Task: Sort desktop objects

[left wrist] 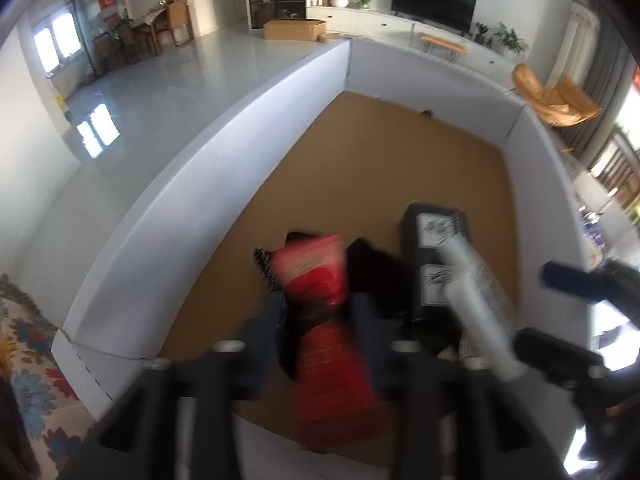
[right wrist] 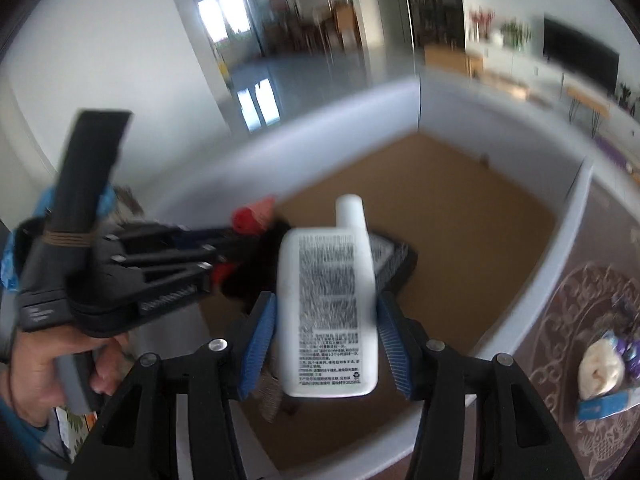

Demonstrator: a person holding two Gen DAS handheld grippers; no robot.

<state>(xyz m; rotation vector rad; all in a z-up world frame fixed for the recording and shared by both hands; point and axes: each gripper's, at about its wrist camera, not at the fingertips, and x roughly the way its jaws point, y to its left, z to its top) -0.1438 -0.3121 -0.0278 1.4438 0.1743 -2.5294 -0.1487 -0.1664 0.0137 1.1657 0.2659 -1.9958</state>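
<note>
At centre frame, the left gripper [left wrist: 316,320] pinches a red packet [left wrist: 320,280]; the right gripper [right wrist: 326,332] clamps a white bottle [right wrist: 328,308] above the box [left wrist: 224,148].

My left gripper [left wrist: 316,320] points forward and slightly down, its blue-padded fingers [left wrist: 266,324] clamped on either side of a red packet [left wrist: 320,300]. My right gripper [right wrist: 326,320] is level beside it, blue ribbed pads [right wrist: 260,344] pressed against both flanks of a white bottle [right wrist: 328,312] held upright, cap away from me. My left hand [right wrist: 44,364] wraps the left tool's grey handle from below, fingers curled round the trigger, blue sleeve at the wrist.
</note>
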